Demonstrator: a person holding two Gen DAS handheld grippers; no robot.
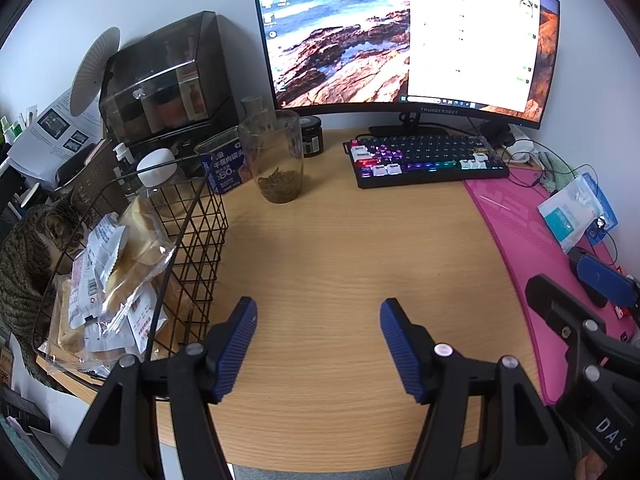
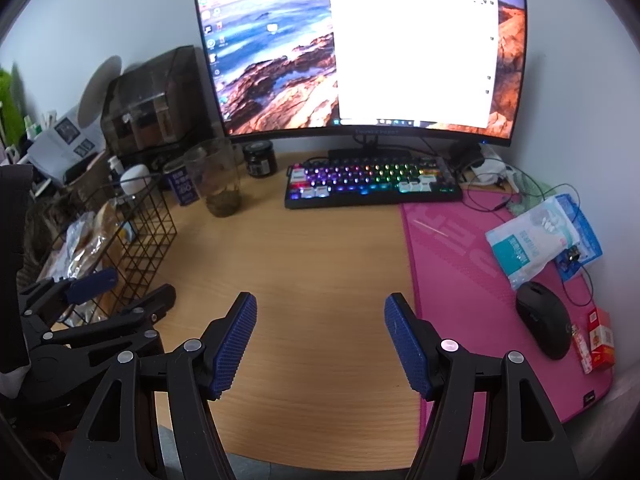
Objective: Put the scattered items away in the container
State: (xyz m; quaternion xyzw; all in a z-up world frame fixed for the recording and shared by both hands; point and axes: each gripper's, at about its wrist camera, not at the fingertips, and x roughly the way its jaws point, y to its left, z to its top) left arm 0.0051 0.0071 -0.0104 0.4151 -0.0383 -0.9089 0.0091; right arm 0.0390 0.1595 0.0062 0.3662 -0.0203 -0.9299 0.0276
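Note:
A black wire basket (image 1: 192, 248) stands at the desk's left edge, holding several wrapped bread snack packets (image 1: 116, 272). It also shows in the right wrist view (image 2: 140, 240). My left gripper (image 1: 318, 344) is open and empty above the bare wooden desk, just right of the basket. My right gripper (image 2: 320, 340) is open and empty above the desk's front middle, beside the pink mat (image 2: 480, 280). The left gripper shows at the left of the right wrist view (image 2: 120, 292). A white and blue packet (image 2: 536, 240) lies on the pink mat at the right.
A monitor (image 1: 400, 40), a lit keyboard (image 1: 424, 160), a glass jar (image 1: 276, 160), a dark jar (image 1: 312, 134) and a blue can (image 1: 224, 164) stand at the back. A black mouse (image 2: 544, 324) and a small red box (image 2: 600, 340) lie on the mat. A tabby cat (image 1: 24, 256) sits left of the basket.

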